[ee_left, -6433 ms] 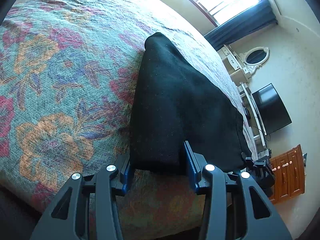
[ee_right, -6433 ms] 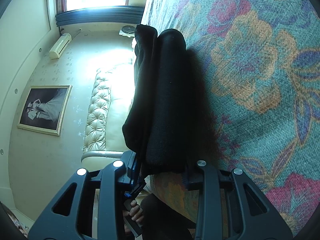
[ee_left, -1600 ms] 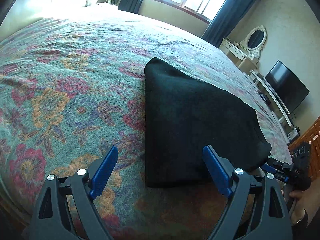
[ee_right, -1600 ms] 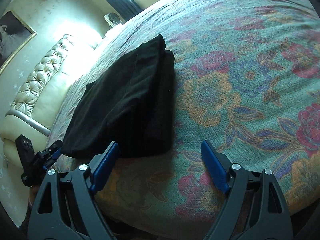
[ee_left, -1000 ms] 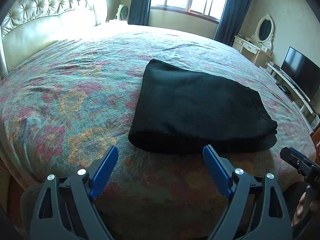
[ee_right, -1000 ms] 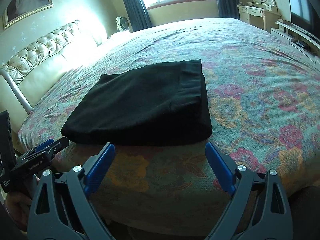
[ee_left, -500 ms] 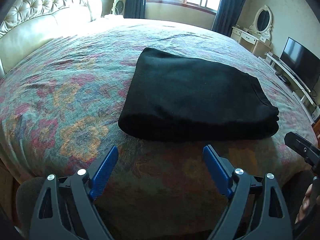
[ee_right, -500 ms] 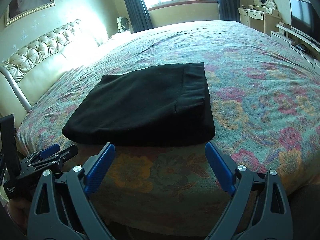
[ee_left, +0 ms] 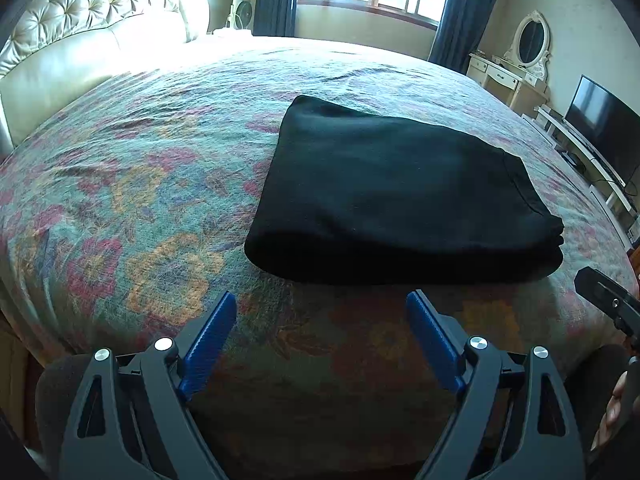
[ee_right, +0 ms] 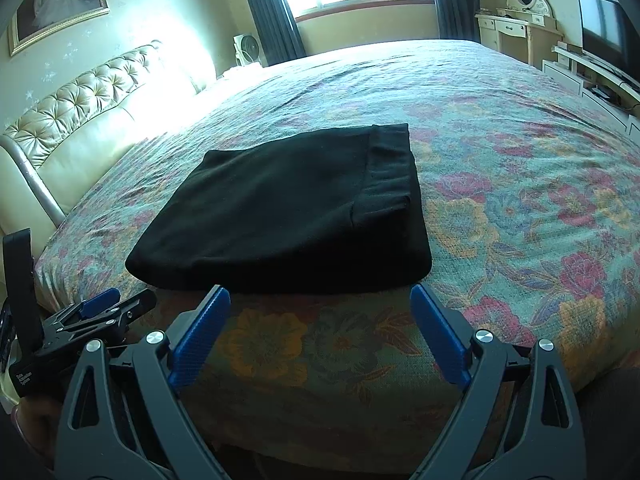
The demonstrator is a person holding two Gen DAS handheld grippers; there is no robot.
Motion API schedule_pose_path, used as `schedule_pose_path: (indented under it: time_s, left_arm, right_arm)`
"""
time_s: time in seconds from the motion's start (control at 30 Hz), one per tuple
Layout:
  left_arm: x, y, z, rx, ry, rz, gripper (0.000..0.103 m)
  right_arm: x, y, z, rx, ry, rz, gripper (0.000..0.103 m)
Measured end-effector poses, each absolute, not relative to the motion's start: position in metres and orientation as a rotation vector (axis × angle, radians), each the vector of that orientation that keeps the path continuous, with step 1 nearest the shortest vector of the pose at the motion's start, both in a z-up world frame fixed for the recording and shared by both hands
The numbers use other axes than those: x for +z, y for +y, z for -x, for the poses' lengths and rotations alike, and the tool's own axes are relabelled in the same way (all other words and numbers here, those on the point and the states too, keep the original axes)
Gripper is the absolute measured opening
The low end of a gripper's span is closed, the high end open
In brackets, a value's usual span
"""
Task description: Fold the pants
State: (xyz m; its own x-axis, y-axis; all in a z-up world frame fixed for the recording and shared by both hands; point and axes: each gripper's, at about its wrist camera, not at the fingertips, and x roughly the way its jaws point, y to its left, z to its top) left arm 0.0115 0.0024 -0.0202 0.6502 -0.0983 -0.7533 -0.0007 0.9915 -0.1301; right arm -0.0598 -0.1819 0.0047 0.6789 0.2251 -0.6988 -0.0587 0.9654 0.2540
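Left gripper (ee_left: pixel 322 320) jaws wide, nothing between them, off the near bed edge. Black pants (ee_left: pixel 396 196) folded flat on the floral bedspread (ee_left: pixel 120 184), near edge, centre. Right gripper (ee_right: pixel 320 316) likewise wide and empty, just short of the pants.

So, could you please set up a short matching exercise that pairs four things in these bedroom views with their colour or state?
Things:
1. pants
2. bedspread
3. headboard
4. left hand-held gripper

Descriptions:
a. cream, button-tufted
b. open, holding nothing
c. black, folded flat
d. floral pattern

Pairs: 1-c, 2-d, 3-a, 4-b
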Motion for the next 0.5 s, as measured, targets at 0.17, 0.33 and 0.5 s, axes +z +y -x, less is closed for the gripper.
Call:
schedule_pose_path:
  time_s: [0.17,0.33,0.5]
  left_arm:
    - [-0.019,0.000,-0.012,-0.054,0.860,0.106,0.085]
    - [-0.015,-0.002,-0.014,-0.046,0.858,0.088,0.085]
    - [-0.010,-0.002,-0.014,-0.027,0.839,0.090,0.085]
  right_arm:
    - [0.004,-0.181,0.059,0.167,0.815,-0.217,0.092]
    - [0.003,-0.181,0.059,0.169,0.818,-0.223,0.092]
    - [0.005,-0.180,0.060,0.171,0.813,-0.223,0.092]
